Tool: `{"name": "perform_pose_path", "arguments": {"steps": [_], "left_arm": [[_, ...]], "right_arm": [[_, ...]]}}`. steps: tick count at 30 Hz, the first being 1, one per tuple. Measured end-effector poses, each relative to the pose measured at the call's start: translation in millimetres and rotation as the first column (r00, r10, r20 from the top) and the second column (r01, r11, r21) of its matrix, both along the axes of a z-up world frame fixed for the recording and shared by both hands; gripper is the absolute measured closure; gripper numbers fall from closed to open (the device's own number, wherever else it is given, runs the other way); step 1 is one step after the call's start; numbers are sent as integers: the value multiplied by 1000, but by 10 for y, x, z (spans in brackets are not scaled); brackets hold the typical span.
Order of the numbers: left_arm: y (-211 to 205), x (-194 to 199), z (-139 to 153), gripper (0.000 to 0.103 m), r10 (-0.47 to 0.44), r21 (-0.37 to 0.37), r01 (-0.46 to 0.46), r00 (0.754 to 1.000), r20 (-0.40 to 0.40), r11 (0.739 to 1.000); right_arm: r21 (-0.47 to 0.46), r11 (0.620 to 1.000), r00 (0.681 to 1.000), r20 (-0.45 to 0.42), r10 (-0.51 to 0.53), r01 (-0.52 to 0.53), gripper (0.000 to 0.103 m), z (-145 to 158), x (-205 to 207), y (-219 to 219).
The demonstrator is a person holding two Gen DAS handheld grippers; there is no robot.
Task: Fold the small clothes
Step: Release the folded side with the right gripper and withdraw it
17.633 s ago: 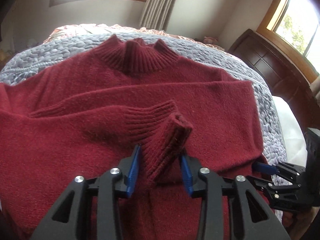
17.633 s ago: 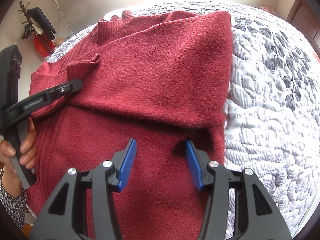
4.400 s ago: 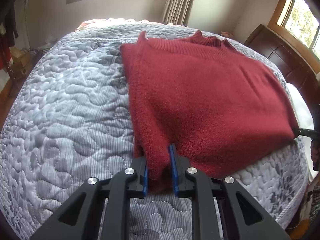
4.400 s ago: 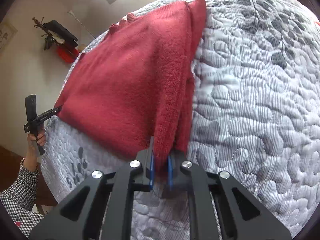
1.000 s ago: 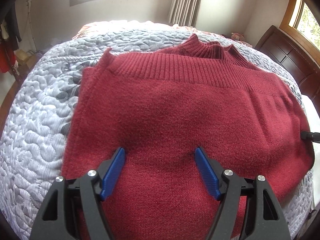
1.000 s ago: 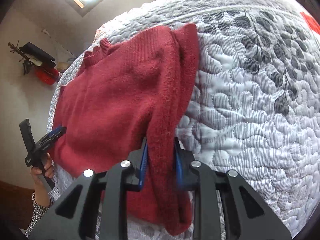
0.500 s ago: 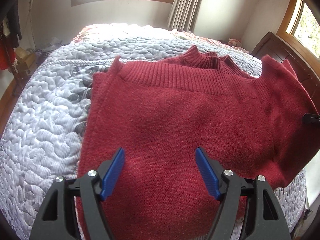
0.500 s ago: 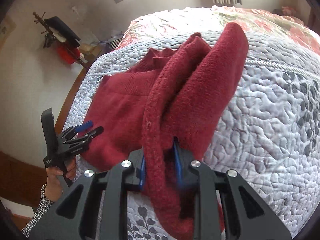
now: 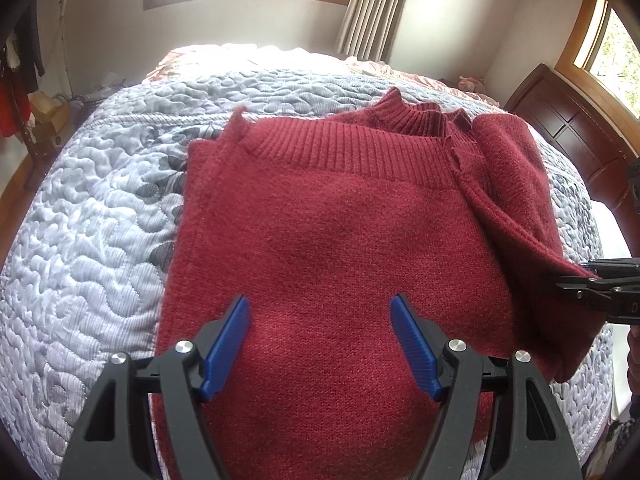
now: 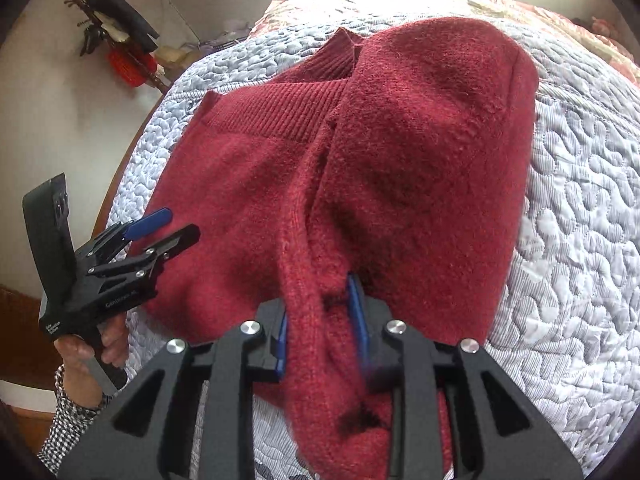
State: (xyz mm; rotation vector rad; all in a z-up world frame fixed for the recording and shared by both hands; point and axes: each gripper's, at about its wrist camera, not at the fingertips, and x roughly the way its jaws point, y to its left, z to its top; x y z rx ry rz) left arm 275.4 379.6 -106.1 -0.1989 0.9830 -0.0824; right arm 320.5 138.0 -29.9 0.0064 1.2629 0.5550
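Mid-fold: red sweater (image 9: pixel 328 240) lying on the quilted bed (image 9: pixel 100 216), its right side lifted and pinched in the right gripper (image 10: pixel 322 320). Left gripper (image 9: pixel 320 344) hovering above the near part, jaws wide apart (holding nothing). Next, probably: carry the raised side across and lay it flat.

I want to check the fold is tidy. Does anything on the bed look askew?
Yes. The sweater's right side is lifted off the quilt and bunched, clamped in the right tongs. The left tongs hover open above it.
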Motion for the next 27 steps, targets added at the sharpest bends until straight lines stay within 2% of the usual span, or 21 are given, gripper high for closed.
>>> {"name": "perform_pose_path", "arguments": {"steps": [1, 2, 5, 9, 13, 18, 22, 27], "left_arm": [[2, 6, 2, 30, 3, -4, -3, 1000, -1, 1000], [4, 8, 7, 30, 3, -9, -3, 1000, -1, 1000], [-21, -4, 47, 30, -4, -23, 4, 1000, -1, 1000], [-107, -14, 149, 30, -21, -62, 22, 1000, 11, 998], [-327, 18, 238, 30, -72, -136, 73, 997, 12, 988], [-641, 157, 281, 30, -127, -235, 124, 992, 2, 964], [-870, 314, 235, 30, -153, -276, 137, 987, -40, 951], [-1027, 409, 160, 30, -160, -330, 130, 985, -67, 935]], "right_arm": [[0, 1000, 1000, 2, 3, -3, 72, 14, -12, 5], [11, 1000, 1000, -1, 10, -10, 63, 27, -22, 19], [55, 998, 1000, 2, 24, -24, 54, 156, -78, -24], [162, 986, 999, 2, 39, -39, 54, 413, -188, -179], [113, 993, 998, 57, -31, 24, 53, 562, -240, -490], [99, 988, 992, 28, -126, 122, 53, 375, -238, -946], [61, 981, 982, 20, -186, 185, 53, 180, -233, -1235], [59, 975, 976, -8, -216, 217, 53, -56, -271, -1485]]}}
